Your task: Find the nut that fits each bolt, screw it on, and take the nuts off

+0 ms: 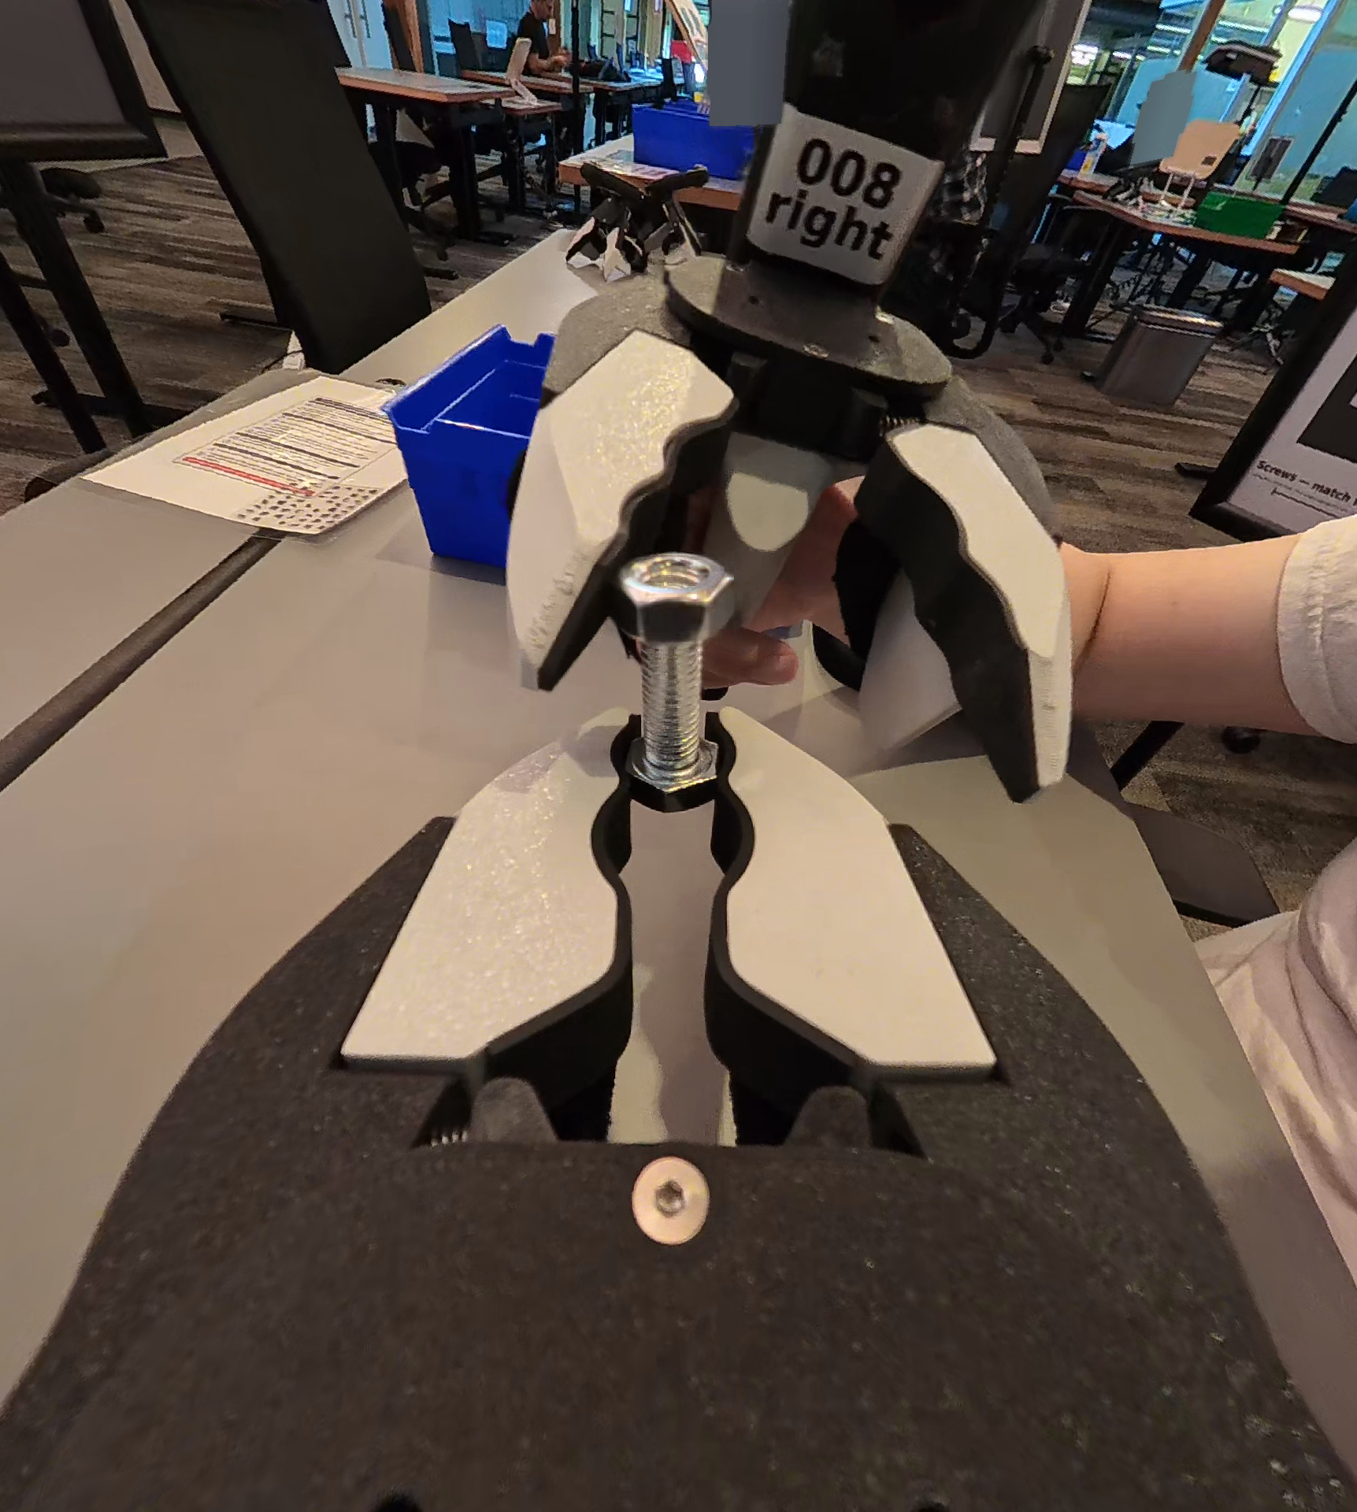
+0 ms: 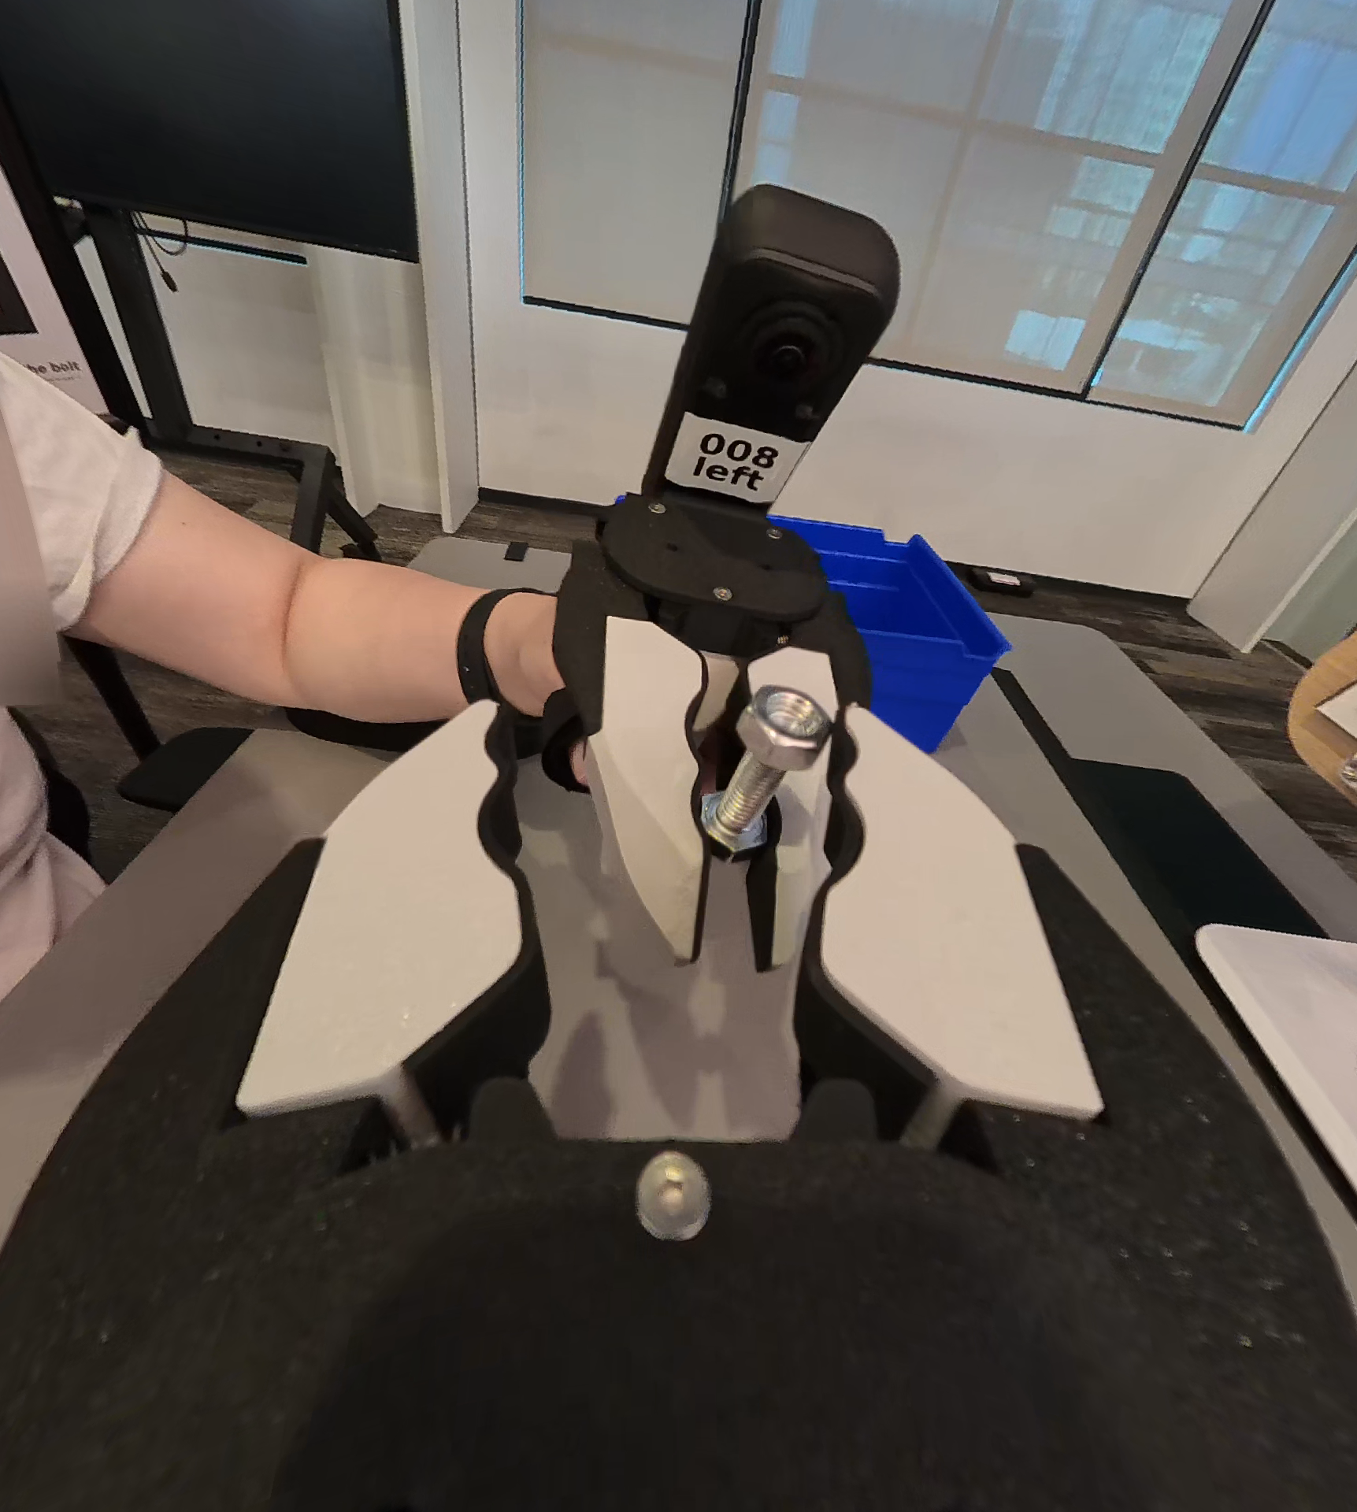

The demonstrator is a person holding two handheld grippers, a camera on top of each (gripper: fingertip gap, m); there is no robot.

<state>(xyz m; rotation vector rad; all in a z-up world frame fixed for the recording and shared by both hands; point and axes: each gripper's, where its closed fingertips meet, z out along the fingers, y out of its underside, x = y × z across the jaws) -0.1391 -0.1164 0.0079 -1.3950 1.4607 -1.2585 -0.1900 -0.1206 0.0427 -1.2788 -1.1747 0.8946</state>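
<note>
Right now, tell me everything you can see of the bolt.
The bolt is shiny silver metal with a threaded shank, standing nearly upright above the grey table. Its hex head sits at the bottom, clamped between the tips of the left gripper. A silver hex nut sits on the very top of the thread, its hole showing. The right gripper is open around the nut; one finger looks close to or against it.

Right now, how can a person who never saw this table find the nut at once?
Start at the grey table, where the left gripper holds a silver bolt upright by its head. The nut is the silver hexagon on the bolt's top end. It is the only loose-looking part with an open threaded hole facing up.
</note>
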